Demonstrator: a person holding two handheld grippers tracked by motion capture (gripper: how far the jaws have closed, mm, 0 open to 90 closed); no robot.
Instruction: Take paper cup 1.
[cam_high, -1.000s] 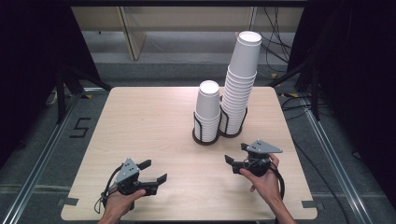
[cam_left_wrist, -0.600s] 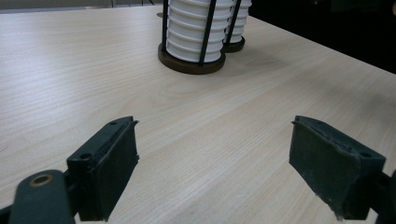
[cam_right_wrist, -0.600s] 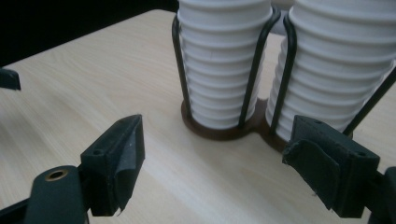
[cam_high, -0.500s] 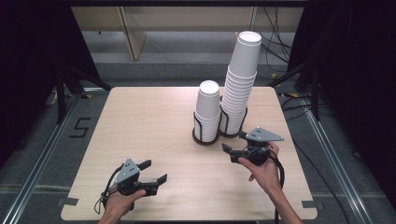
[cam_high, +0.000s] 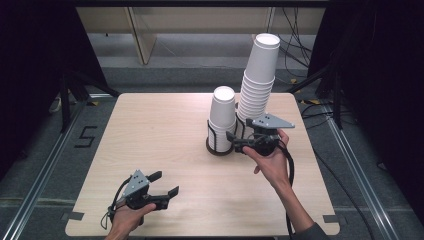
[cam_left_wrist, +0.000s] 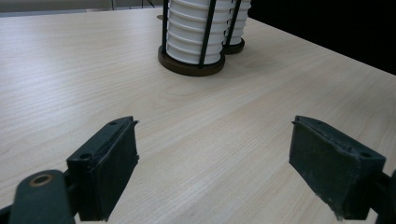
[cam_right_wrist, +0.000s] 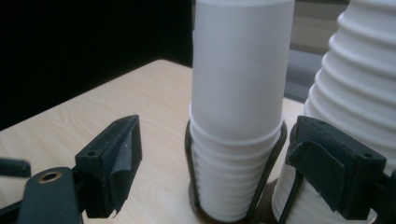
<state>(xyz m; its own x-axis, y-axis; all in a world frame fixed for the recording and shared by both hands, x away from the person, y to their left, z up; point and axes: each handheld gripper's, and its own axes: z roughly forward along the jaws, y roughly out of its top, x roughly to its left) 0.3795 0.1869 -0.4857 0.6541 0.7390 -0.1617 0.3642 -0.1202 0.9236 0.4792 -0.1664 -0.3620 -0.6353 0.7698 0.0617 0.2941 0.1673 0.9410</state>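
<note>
A short stack of white paper cups (cam_high: 222, 112) stands in a black wire holder (cam_high: 212, 136) at the table's far middle. A much taller, leaning stack (cam_high: 258, 75) stands just right of it in a holder of its own. My right gripper (cam_high: 235, 142) hovers above the table, open, its jaws pointing left at the short stack's lower part. In the right gripper view the short stack (cam_right_wrist: 240, 70) stands just ahead between the open jaws, untouched, with the tall stack (cam_right_wrist: 359, 70) at the right. My left gripper (cam_high: 165, 183) rests low near the front left, open and empty.
The light wooden table (cam_high: 150, 135) has bare room across its left half and front. In the left gripper view both holders (cam_left_wrist: 191, 67) stand well ahead. Black cables trail from each gripper. Dark floor, metal rails and a stand surround the table.
The right gripper has risen from the table's right front and moved up to the short cup stack. The left gripper has stayed where it was.
</note>
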